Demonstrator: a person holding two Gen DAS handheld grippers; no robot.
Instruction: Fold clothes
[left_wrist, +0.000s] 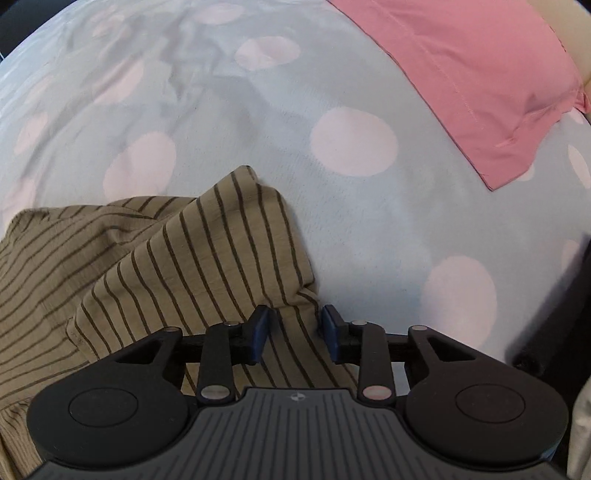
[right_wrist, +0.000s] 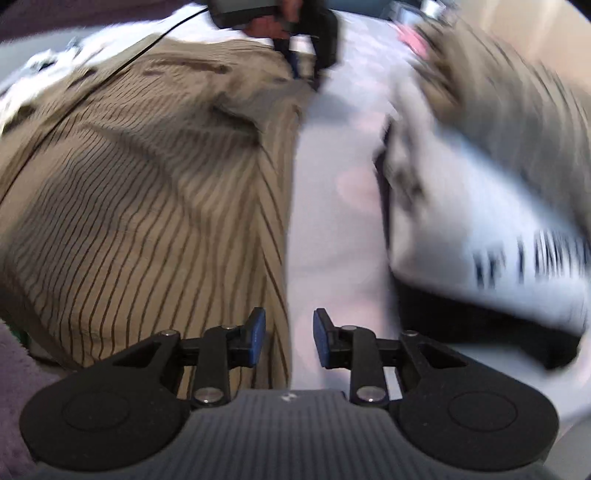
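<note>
A tan garment with thin dark stripes (left_wrist: 155, 266) lies rumpled on the bed at the lower left of the left wrist view. My left gripper (left_wrist: 295, 334) is open, and a fold of the striped cloth runs between its blue pads (left_wrist: 260, 334) without being pinched. In the right wrist view the same striped garment (right_wrist: 147, 199) spreads over the left half. My right gripper (right_wrist: 289, 338) is open right at the garment's right edge, over bare sheet. The other gripper, held in a hand (right_wrist: 295, 26), shows at the top, at the garment's far edge.
The bed has a pale blue sheet with pink dots (left_wrist: 351, 144). A pink pillowcase (left_wrist: 472, 74) lies at the upper right. In the blurred right wrist view, a white cloth with dark lettering (right_wrist: 498, 236) and another brownish garment (right_wrist: 517, 96) lie to the right.
</note>
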